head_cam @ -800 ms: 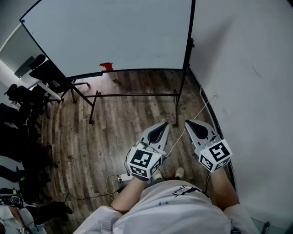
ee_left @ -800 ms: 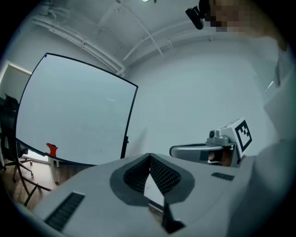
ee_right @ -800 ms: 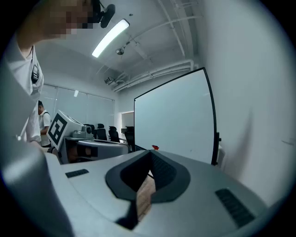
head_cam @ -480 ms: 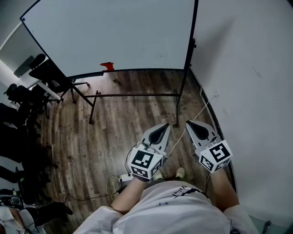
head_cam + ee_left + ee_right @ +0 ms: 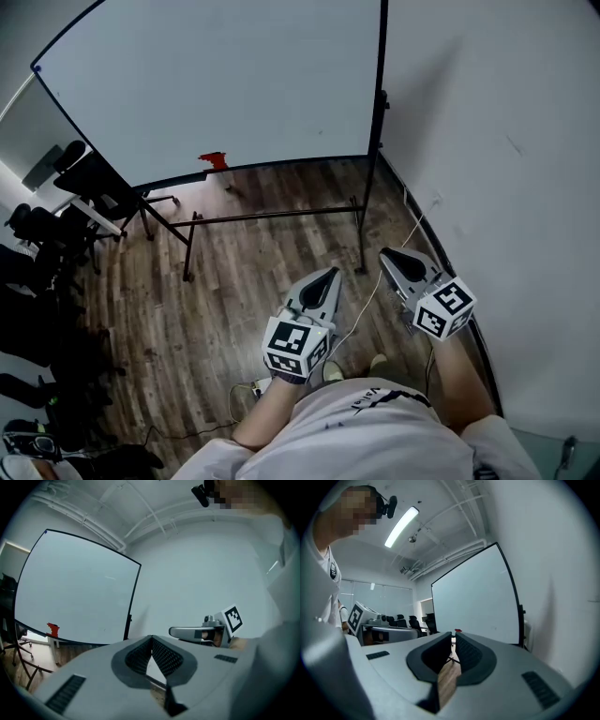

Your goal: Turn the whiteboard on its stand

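While I look down through the head view, the whiteboard [image 5: 225,84] fills the top of the picture, a big blank panel in a black frame standing on its stand [image 5: 277,214] on the wooden floor [image 5: 234,291]. Its right edge is near the white wall [image 5: 506,141]. A small red object [image 5: 214,160] sits at the board's lower edge, and dark office chairs [image 5: 84,173] crowd the left side. Both tools are held low in front of me, well apart from the board: the left gripper [image 5: 330,273] and the right gripper [image 5: 385,253] point toward the stand's right leg and touch nothing.

In the left gripper view, the jaws meet at their tips, with only a small triangular gap behind them, and that gap frames bare wall and floor. They have hold of nothing. The board stands off to the left of the jaws, the red object at its bottom corner, and the other tool with its marker cube floats to the right.

In the right gripper view, the two pads are drawn in to a thin slit through which I see only floorboards, so this tool is closed and empty as well. The board rises ahead and to the right, next to the wall; the chairs and a lit ceiling lamp [image 5: 401,527] lie to the left.
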Available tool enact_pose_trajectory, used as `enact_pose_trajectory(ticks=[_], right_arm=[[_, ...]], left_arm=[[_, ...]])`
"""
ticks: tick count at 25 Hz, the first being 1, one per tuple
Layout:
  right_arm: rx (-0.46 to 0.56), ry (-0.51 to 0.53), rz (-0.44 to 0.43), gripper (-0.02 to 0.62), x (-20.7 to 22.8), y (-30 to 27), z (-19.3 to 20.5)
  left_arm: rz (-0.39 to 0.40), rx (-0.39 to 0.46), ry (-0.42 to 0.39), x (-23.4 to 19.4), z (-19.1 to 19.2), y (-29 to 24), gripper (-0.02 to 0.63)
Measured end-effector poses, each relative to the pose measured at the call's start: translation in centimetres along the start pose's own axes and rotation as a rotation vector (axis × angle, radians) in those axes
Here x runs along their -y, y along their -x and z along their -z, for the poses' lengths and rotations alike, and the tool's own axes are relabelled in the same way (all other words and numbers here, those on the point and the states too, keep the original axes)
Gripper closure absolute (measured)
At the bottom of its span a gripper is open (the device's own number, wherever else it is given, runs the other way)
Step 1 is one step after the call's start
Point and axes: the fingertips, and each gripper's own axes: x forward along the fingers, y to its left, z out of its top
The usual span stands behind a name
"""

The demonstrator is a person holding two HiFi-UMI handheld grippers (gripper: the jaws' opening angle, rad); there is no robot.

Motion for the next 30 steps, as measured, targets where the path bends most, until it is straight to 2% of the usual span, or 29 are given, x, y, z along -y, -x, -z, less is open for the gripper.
enact_pose_trajectory(ticks=[3, 5, 7, 9, 13, 19, 24, 30], right_arm=[[-0.023, -0.017, 0.084, 0.578, 2.8, 0.0, 1.6], [-0.052, -0.024, 0.124, 0.554, 4.8, -0.8, 2.5], [-0.077, -0.036, 0.143, 0.518, 6.7, -2.0, 2.9], [-0.087, -0.046, 0.148, 0.517, 8.1, -2.8, 2.9], [-0.089, -0.049, 0.129, 0.517, 11.4, -4.5, 2.9], [-0.051, -0.052, 0.092, 0.517, 19.9, -9.1, 2.4], [-0.018, -0.016, 0.034, 0.517, 27.9, -12.8, -1.5], [0.001, 0.027, -0.033, 0.517, 34.0, -15.9, -4.9]], left_arm=[[0.002, -0.007, 0.005, -0.4, 0.4, -0.5, 0.594], [0.008, -0.010, 0.008, -0.7, 0.2, -1.5, 0.594], [0.017, -0.017, 0.011, -1.2, -0.2, -2.9, 0.594], [0.024, -0.030, 0.013, -1.3, -0.5, -3.8, 0.594], [0.014, -0.059, 0.007, -1.5, -0.3, -5.7, 0.594], [-0.047, -0.089, 0.015, -4.3, 1.0, -11.3, 0.594], [-0.058, -0.034, 0.019, -4.9, -1.0, -18.8, 0.594], [-0.047, 0.025, -0.028, -4.8, -4.8, -28.4, 0.594]])
